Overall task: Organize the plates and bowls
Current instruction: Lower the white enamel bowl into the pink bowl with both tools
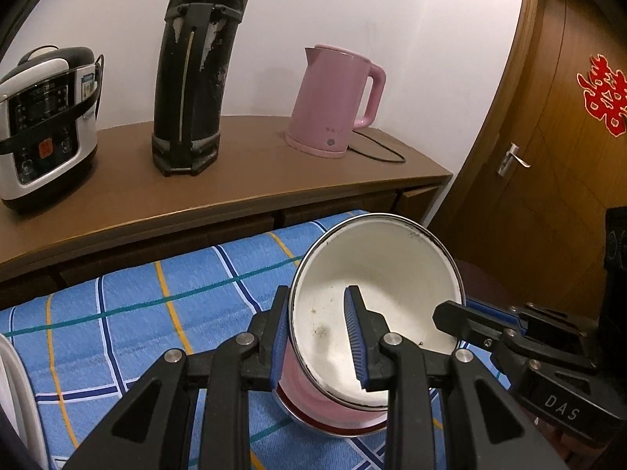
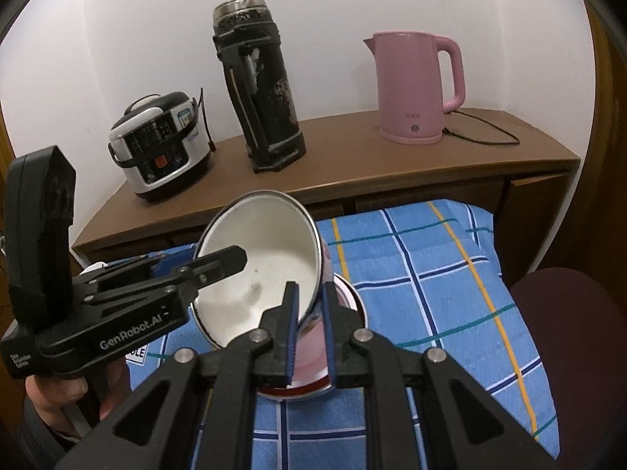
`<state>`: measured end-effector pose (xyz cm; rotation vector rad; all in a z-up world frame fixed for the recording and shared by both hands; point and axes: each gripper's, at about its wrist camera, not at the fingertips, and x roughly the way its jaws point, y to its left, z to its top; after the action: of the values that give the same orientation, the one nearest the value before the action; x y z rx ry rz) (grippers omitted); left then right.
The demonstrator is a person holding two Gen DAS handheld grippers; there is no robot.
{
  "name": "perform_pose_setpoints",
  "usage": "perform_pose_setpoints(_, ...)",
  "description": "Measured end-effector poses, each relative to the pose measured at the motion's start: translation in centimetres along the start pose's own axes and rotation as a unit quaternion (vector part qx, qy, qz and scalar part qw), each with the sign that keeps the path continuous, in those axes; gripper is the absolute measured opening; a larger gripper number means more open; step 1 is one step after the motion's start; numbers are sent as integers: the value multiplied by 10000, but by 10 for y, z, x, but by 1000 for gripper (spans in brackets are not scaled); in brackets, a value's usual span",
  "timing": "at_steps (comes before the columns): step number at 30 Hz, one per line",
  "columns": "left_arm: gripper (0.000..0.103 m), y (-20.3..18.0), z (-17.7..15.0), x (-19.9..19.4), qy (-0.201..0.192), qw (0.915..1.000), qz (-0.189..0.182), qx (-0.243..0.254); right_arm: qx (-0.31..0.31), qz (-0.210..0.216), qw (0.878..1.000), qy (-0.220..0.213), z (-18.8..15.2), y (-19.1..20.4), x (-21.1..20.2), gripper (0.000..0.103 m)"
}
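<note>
The bowl (image 1: pixel 376 286) is enamel, white inside with a few dark specks, pink outside, with a thin metal rim. It is tilted steeply, its mouth turned toward me. My left claw (image 1: pixel 319 342) pinches its rim on one side and my right claw (image 2: pixel 311 337) pinches the opposite side. It is over the blue checked cloth (image 1: pixel 137 313), its base near the cloth.

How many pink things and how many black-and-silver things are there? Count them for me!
Pink: 2, the kettle and the bowl, which is pink outside
Black and silver: 2, the rice cooker and the tall flask
Total: 4
</note>
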<state>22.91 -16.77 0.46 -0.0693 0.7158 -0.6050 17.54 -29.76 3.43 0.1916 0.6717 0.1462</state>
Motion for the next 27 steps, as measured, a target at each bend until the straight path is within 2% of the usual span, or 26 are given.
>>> perform_pose_setpoints(27,30,-4,-7,14,385,9992,-37,140,-49,-120,9994,322,-13,-2,7,14)
